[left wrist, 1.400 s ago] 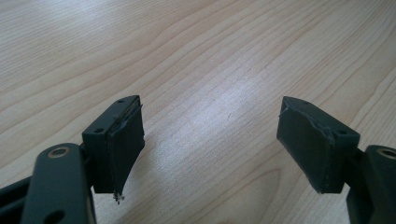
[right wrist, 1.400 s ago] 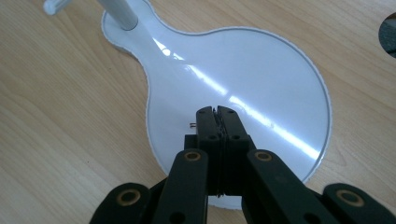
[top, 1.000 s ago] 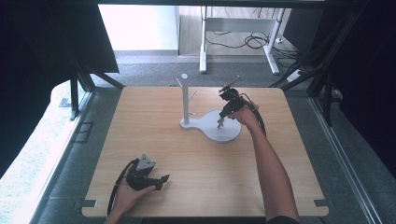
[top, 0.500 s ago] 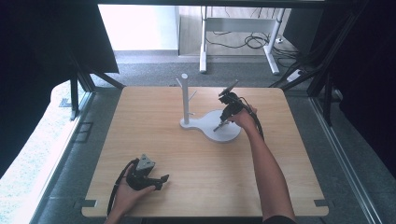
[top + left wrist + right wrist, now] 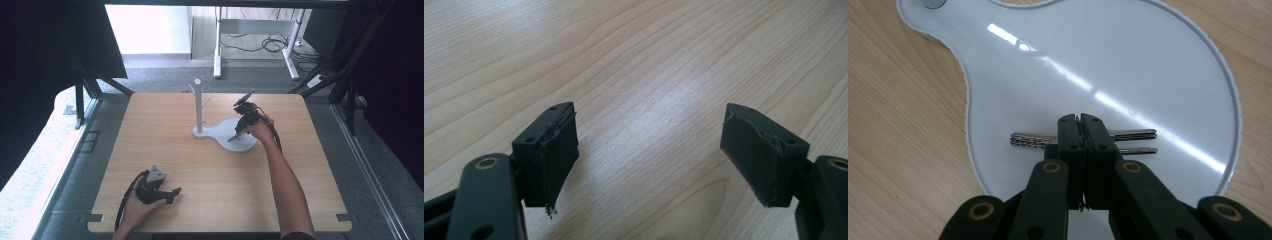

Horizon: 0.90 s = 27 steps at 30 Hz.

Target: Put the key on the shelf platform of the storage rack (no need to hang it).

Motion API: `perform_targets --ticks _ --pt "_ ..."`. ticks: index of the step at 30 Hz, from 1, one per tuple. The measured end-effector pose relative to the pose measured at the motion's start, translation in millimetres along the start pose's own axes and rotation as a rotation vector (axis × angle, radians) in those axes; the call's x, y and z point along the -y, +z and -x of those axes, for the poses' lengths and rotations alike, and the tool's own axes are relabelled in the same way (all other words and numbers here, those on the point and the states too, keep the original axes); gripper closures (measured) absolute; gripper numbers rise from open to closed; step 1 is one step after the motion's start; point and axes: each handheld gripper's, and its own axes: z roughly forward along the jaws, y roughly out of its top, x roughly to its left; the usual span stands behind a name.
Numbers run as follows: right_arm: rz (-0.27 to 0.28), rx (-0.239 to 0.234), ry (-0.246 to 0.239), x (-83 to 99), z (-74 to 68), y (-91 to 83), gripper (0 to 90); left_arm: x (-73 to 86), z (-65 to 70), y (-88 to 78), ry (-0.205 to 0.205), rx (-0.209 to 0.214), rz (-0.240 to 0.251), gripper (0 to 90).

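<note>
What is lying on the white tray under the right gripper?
A small bunch of metal keys lies on the white tray. The shut right gripper covers their middle, so a ring or grip cannot be seen.

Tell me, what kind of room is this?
Probably a lab or test room set up for recording. A lone wooden table stands on grey carpet, dark frames and curtains flank it, and cables lie under a white desk behind.

The right gripper (image 5: 1080, 122) is covering the middle of the keys (image 5: 1128, 134), leaving their toothed blades (image 5: 1028, 139) showing at nine o'clock; whether the pads are pinching them or a ring is not discernible. The white tray's (image 5: 1158, 60) rim is running off the top edge at twelve o'clock, cropping the stand's post (image 5: 933, 3).
</note>
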Motion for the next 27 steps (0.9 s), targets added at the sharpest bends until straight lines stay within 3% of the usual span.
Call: perform_targets --ticks 11,16,21,27 --pt "0.03 0.003 0.007 9.9 3.6 -9.6 66.7 0.3 1.1 3.0 0.005 0.004 -0.009 23.3" --pt "0.052 -0.029 -0.001 16.9 3.6 -17.0 57.6 0.3 2.3 4.2 0.007 0.005 -0.014 23.3" --pt "0.063 -0.071 -0.025 25.4 0.3 -23.6 55.4 0.2 3.1 5.2 0.014 0.007 -0.019 23.3" --pt "0.09 -0.046 -0.043 35.7 -3.0 -30.6 50.6 0.1 3.0 5.4 0.015 0.007 -0.02 23.3"
